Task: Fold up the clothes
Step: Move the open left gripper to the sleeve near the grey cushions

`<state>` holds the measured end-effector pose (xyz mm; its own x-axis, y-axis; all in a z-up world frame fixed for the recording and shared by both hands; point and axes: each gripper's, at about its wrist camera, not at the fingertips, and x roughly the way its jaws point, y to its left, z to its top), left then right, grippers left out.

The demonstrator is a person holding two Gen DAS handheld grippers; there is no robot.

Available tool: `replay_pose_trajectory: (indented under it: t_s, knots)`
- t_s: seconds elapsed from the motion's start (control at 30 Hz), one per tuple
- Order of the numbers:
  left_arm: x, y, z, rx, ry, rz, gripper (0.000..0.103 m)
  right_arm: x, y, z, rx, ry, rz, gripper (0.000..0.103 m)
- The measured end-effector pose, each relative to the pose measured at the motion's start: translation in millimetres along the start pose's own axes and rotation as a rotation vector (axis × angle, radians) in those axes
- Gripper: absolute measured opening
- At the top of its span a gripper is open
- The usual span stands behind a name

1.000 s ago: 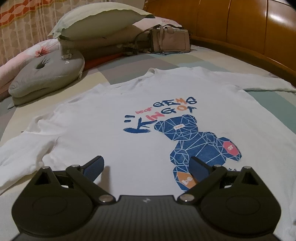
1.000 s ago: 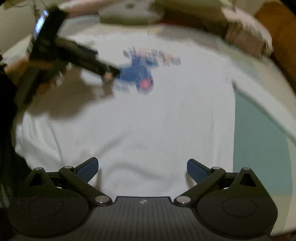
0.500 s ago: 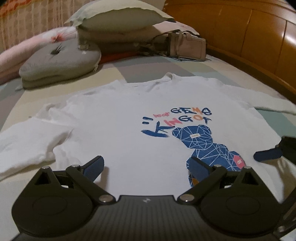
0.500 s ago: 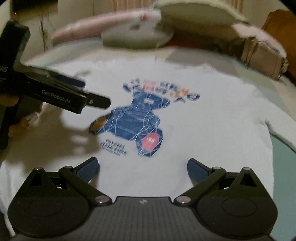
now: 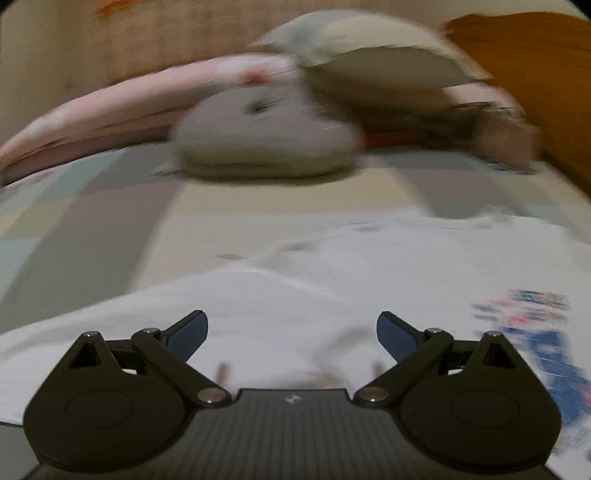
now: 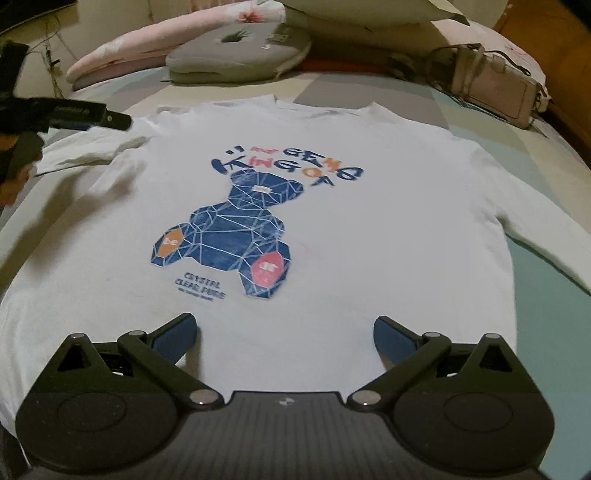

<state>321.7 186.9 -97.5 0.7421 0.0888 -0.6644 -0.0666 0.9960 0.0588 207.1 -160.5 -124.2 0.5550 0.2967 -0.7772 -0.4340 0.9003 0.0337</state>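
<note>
A white long-sleeved shirt (image 6: 369,229) with a blue bear print (image 6: 236,236) lies flat, face up, on the bed, collar at the far end. My right gripper (image 6: 284,334) is open over the shirt's near hem with nothing between its fingers. In the right wrist view my left gripper (image 6: 110,120) hovers over the shirt's left sleeve and shoulder, held by a hand (image 6: 14,173). The left wrist view is blurred: my left gripper (image 5: 291,332) is open above white cloth (image 5: 295,295), with the print (image 5: 535,332) at the right edge.
At the head of the bed lie a grey ring cushion (image 6: 240,48), pillows (image 6: 362,11), a pink folded quilt (image 6: 147,44) and a beige handbag (image 6: 495,88). A wooden headboard (image 5: 535,62) stands to the right. Patchwork bedsheet (image 6: 535,314) shows beside the shirt's right sleeve.
My left gripper has swung left, from over the bear print to the shirt's left shoulder and sleeve. The right gripper has steadied, centred at the hem. Both stay open.
</note>
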Motion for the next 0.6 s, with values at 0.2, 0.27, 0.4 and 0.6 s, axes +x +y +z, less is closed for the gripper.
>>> replay_pose_trajectory:
  t_s: [0.2,0.27,0.4,0.6]
  knots:
    - [26.5,41.5,-22.7,0.007,0.083,0.141,0.099,-6.9,0.9,0.9,-0.009,-0.022,-0.006,0.103]
    - [17.1,62.3,-34.5,-0.086,0.087,0.092,0.099,-7.8,1.0,1.0,-0.011,-0.021,-0.01,0.103]
    - [1.4,82.9,-39.7,-0.128,0.116,0.09,0.099,-9.8,0.5,1.3,-0.002,-0.029,-0.003,0.103]
    - [-8.6,89.6,-6.6,-0.105,0.06,0.139,0.099,-8.7,2.2,0.8,0.004,-0.026,0.002,0.103]
